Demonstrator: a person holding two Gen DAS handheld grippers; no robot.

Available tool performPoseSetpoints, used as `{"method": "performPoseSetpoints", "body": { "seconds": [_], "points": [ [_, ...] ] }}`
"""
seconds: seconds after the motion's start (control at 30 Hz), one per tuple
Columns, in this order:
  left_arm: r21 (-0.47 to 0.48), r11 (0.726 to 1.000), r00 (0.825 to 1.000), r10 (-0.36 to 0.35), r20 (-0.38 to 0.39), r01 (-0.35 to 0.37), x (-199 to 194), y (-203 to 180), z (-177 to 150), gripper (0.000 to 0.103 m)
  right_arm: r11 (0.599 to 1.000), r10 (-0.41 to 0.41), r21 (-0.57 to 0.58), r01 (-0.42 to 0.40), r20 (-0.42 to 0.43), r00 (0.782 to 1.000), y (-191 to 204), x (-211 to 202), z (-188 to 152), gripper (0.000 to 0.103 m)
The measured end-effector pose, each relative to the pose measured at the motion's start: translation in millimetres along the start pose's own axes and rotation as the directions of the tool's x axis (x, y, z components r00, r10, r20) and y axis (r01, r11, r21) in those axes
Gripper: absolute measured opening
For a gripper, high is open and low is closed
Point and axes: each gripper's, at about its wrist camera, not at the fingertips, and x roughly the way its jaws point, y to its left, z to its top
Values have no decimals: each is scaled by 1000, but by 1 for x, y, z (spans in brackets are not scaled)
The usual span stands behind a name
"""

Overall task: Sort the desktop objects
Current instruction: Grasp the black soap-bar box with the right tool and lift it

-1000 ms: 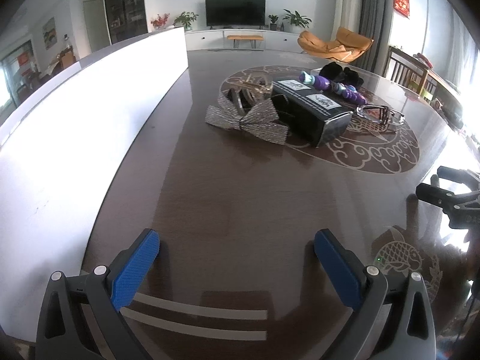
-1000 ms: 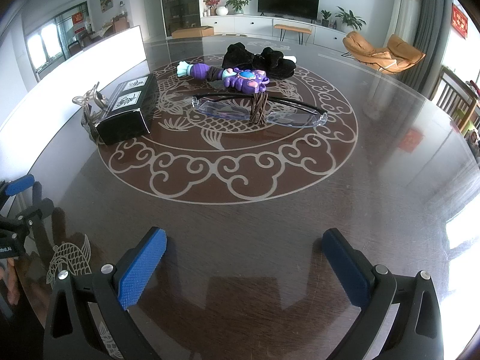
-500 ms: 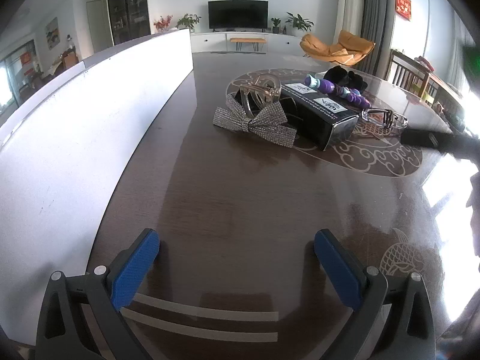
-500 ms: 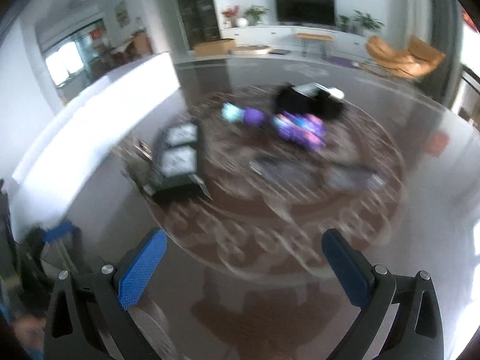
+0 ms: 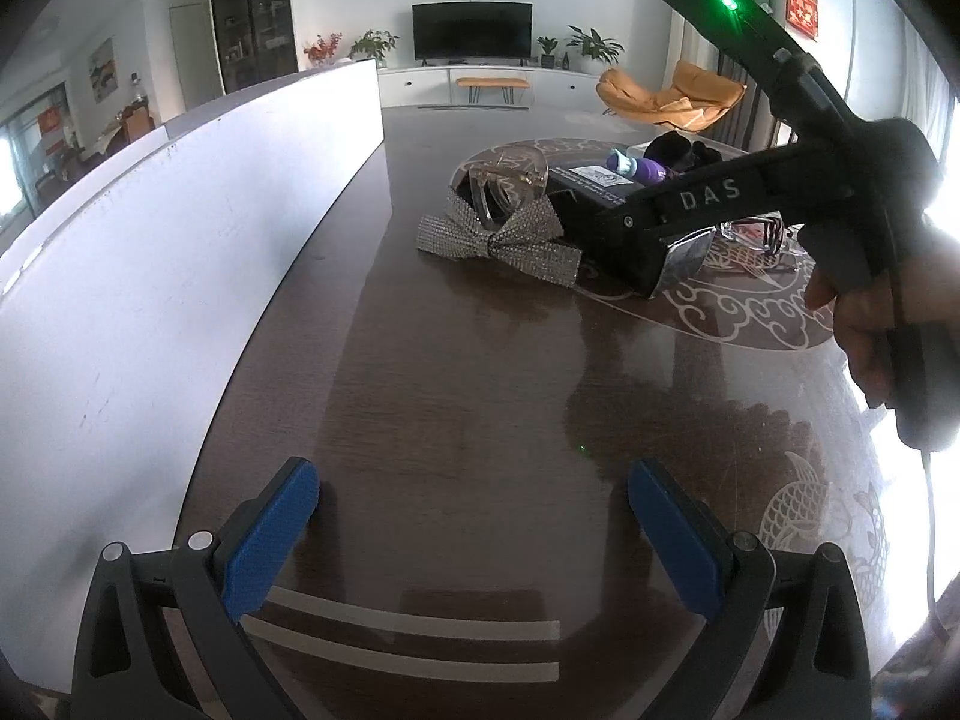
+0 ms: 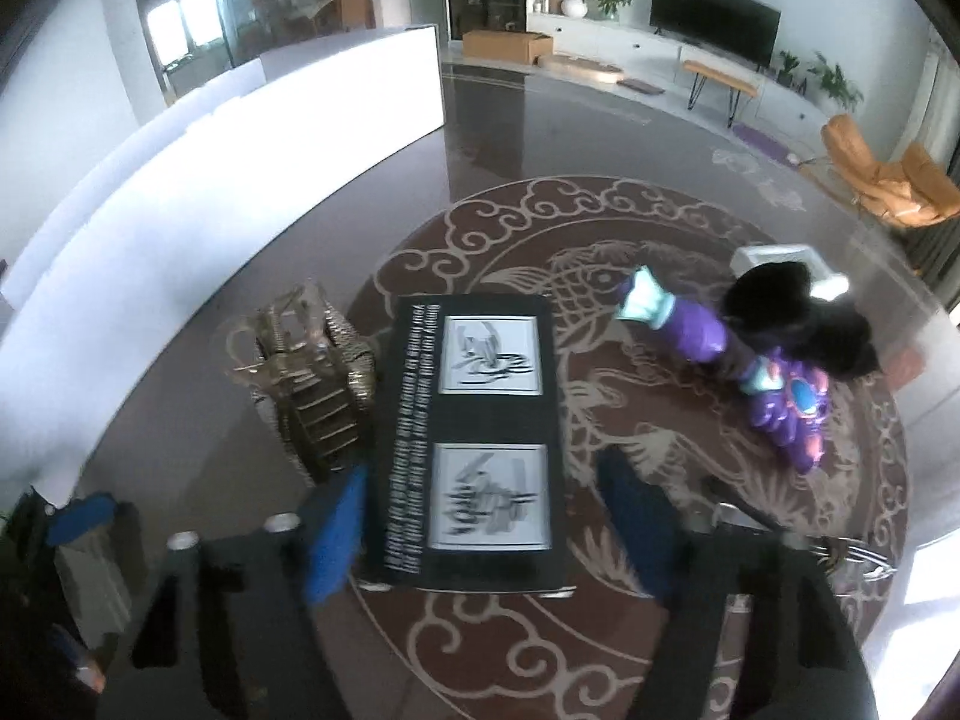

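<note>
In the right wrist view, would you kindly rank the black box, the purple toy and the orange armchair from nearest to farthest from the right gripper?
1. black box: between the open fingers of the right gripper.
2. purple toy: ahead, to the right on the table.
3. orange armchair: far right, beyond the table.

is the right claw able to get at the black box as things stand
Probably yes: the right claw is open and already straddles the near end of the black box, one finger on each side. The silver bow crowds its left side.
</note>
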Motion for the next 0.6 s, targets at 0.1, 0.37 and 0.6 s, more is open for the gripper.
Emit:
{"method": "performPoseSetpoints", "body": {
  "seconds": [0.1,0.37,0.6],
  "points": [
    [0,1000,1000,0,0,0,0,0,0,103,1000,17,-8,-17,-4,1000,4,-3,-5,60],
    [0,1000,1000,0,1,0,0,0,0,103,1000,22,-11,-22,2,1000,6,-40,-66,60],
    [-16,1000,1000,15,0,-15,2,-1,2,103,997,-72,-8,72,13,997,-4,-82,-125,62]
  ]
}}
